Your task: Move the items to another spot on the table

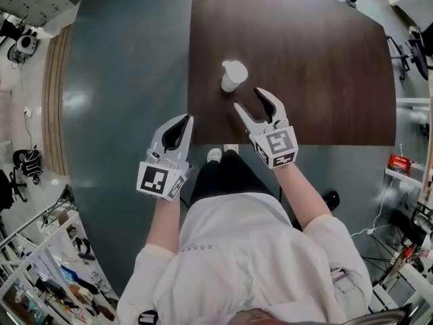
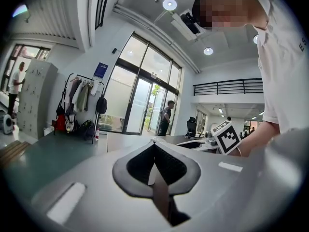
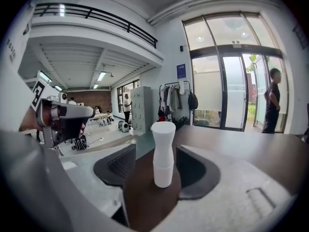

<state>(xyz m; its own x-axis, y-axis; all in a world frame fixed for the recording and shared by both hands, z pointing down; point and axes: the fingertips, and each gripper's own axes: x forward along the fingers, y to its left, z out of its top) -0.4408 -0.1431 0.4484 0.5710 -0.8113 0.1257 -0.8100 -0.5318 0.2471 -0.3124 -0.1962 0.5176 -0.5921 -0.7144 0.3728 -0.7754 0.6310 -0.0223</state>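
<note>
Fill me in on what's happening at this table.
A person stands at a dark wooden table with a claw in each hand. The right claw is open and lined up on a white bottle that stands upright on the table, just ahead of its jaws, not gripped. The left claw is shut and empty, off to the table's left.

- The table (image 1: 304,59): its far left corner is cut off at the head view's top edge.
- The shelf clutter (image 1: 47,286): too small to identify.
</note>
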